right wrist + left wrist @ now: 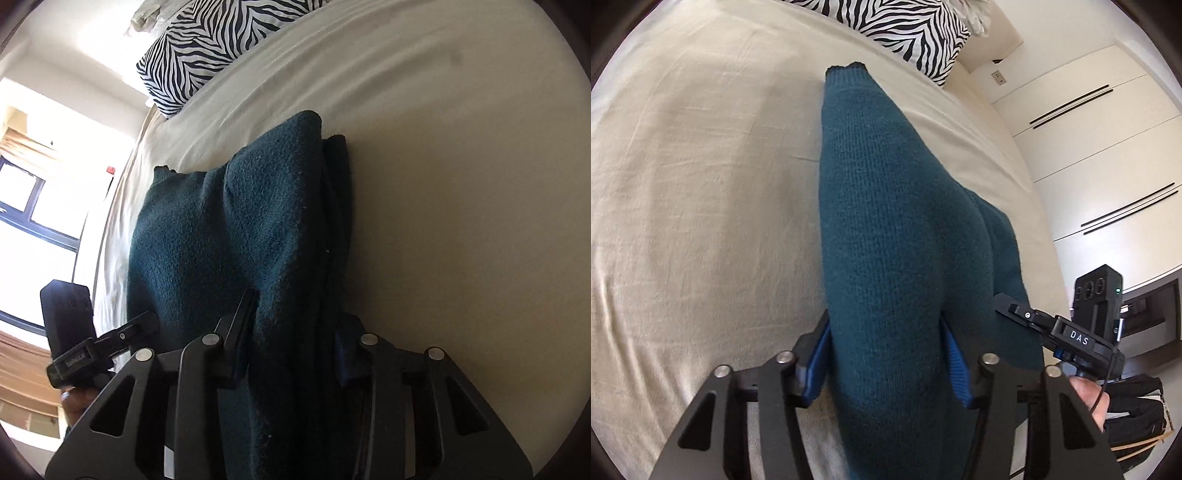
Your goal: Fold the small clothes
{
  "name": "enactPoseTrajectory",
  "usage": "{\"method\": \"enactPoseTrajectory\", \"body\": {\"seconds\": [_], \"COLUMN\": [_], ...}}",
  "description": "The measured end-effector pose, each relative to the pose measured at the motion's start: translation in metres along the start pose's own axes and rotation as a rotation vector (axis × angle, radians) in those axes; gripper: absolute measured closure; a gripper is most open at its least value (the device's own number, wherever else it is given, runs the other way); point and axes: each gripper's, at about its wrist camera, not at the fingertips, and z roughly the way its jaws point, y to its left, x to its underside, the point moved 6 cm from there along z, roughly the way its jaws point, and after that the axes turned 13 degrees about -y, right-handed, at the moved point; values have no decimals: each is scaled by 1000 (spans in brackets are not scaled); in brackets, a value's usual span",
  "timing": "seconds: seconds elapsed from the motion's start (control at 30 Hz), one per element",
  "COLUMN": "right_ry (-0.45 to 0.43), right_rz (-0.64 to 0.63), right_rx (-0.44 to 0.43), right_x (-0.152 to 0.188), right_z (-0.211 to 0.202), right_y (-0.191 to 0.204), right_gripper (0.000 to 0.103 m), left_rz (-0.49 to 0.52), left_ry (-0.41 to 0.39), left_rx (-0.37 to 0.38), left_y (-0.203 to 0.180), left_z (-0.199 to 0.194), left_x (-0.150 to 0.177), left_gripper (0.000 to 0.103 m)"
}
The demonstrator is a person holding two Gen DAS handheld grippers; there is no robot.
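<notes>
Now | left hand-held gripper (pixel 884 354) clamps teal sweater (pixel 886 221) | right hand-held gripper (pixel 295 350) clamps it too | bed (pixel 683 184)

A bed (pixel 683 184) covered with a cream sheet fills most of both views, the fabric lightly creased. A teal knit garment (pixel 886 240) lies directly on it, running from the lower centre of the frame up toward the middle, folded into a long bundle. A zebra-striped pillow (pixel 908 29) rests on the bed at the top edge, apart from the garment.
</notes>
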Motion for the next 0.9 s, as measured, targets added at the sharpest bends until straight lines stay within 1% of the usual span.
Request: {"method": "enactPoseTrajectory", "body": {"seconds": [0.07,0.13,0.2,0.23,0.3,0.37,0.43,0.57,0.63,0.73,0.77,0.83,0.9], "right_ry": [-14,-42,-74,-90,-117,-135,-141,-165,-169,-173,-167,-150,-130], "right_rz": [-64,-156,-213,-232,-277,-327,-359,-400,-425,-471,-470,-447,-413], "right_rx": [51,121,162,167,161,149,119,43,16,8,-1,-27,-44], "right_x": [0,3,4,6,15,30,50,99,124,163,174,194,209], "right_z": [-2,-7,-19,-25,-43,-59,-73,-105,-114,-118,-110,-111,-100], "right_y": [8,26,41,50,71,98,125,178,204,235,251,255,260], "right_gripper": [78,80,82,82,82,82,82,82,82,82,82,82,82], "left_rz": [12,36,72,89,138,173,201,269,288,316,310,300,261], "left_ry": [8,10,10,9,5,-6,-19,-58,-72,-79,-78,-82,-84], "left_rx": [-24,-42,-52,-52,-50,-48,-47,-66,-85,-127,-135,-139,-134], "left_y": [-2,-6,-12,-15,-21,-23,-23,-14,-3,12,19,30,45], "left_z": [-1,-4,-13,-21,-44,-73,-105,-176,-208,-241,-249,-262,-268], "left_x": [0,-1,1,2,8,16,25,46,60,86,95,109,117], "left_gripper": [55,59,62,62,62,62,62,62,62,62,62,62,62]}}
